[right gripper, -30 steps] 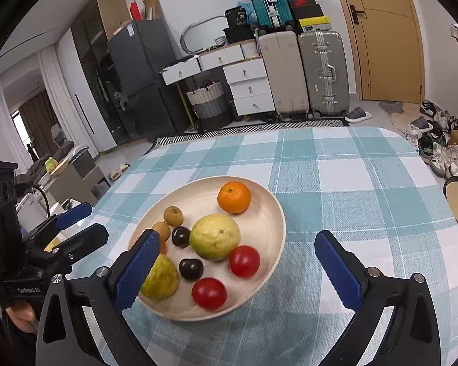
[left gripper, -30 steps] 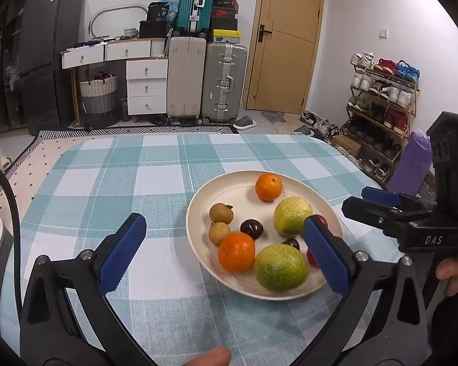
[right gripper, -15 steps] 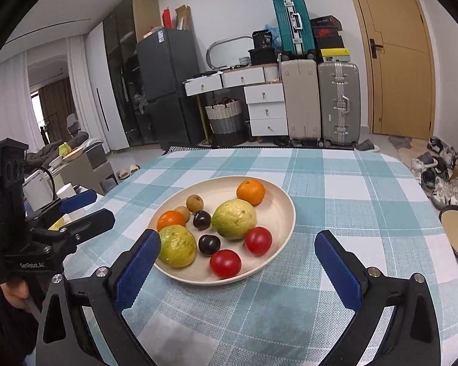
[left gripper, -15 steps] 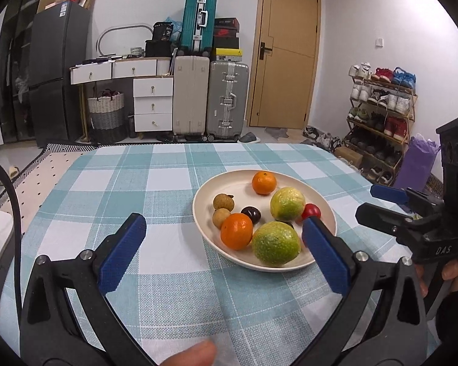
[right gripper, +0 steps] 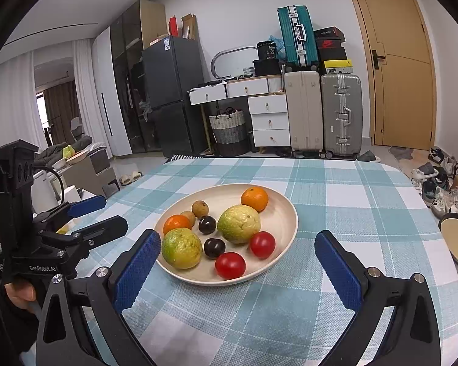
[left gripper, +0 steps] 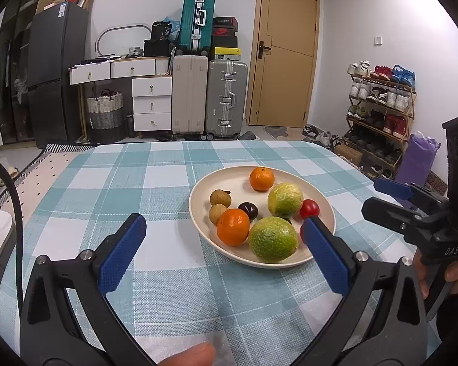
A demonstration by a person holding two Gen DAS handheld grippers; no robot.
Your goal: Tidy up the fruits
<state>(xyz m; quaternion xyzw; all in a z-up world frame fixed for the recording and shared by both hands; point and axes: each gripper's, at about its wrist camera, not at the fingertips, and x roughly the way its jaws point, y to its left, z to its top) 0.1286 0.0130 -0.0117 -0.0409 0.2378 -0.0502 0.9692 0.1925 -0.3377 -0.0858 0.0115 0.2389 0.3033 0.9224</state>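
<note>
A cream plate [left gripper: 198, 183] on the checked tablecloth holds two oranges [left gripper: 233, 231], two green-yellow citrus fruits [left gripper: 273, 239], two brown longans [left gripper: 220, 197], dark plums [left gripper: 248, 209] and red tomatoes [left gripper: 309, 209]. My left gripper [left gripper: 224, 224] is open and empty, low over the cloth just short of the plate's near left side. My right gripper [right gripper: 237, 238] is open too, short of the plate [right gripper: 287, 210] on its near right side, with the tomatoes [right gripper: 230, 264] closest. Each gripper shows in the other's view: the right gripper [left gripper: 378, 196], the left gripper [right gripper: 114, 213].
The tablecloth [left gripper: 122, 183] spreads left of the plate and in front of it. A round tan disc [right gripper: 456, 241] sits past the table's right edge. Suitcases [left gripper: 226, 97], drawers and a shoe rack [left gripper: 381, 103] stand against the far walls. A thumb [left gripper: 192, 355] shows at the bottom.
Both views have tilted up and dropped lower, so the plate looks flatter and more of the room shows. Both grippers stay open and the fruits have not moved.
</note>
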